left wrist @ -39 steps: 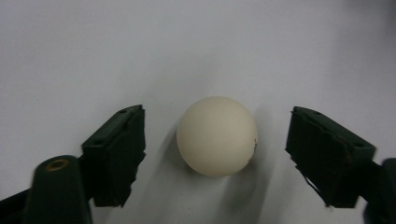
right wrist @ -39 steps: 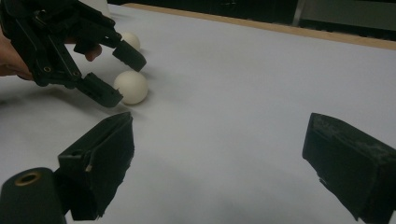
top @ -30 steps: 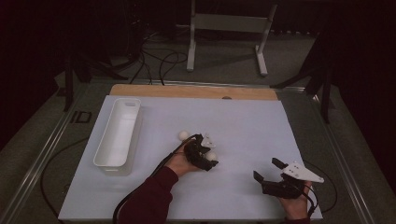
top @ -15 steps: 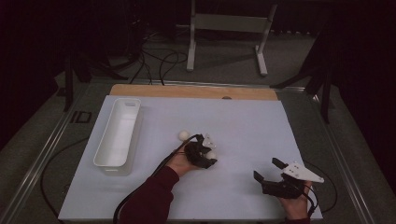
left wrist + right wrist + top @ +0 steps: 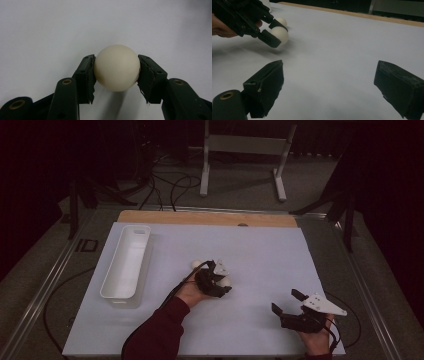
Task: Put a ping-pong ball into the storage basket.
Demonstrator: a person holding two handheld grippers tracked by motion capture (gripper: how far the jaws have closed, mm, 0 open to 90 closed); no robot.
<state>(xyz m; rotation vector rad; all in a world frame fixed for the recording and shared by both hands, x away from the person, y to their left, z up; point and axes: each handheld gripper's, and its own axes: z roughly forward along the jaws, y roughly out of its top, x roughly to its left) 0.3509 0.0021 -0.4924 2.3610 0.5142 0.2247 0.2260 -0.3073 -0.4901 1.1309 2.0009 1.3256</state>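
While my left claw sits mid-desk, its jaws are closed onto a cream ball, pads touching both sides, ball approx. at the white sheet. From the right gripper view I see a 2nd ball just behind the gripped one, apart from it. My right claw hangs near the sheet's front-right corner, jaws spread wide, nothing between them. A white oblong tray lies lengthwise along the sheet's left side, well apart from both claws. Can't tell if the gripped ball touches the sheet.
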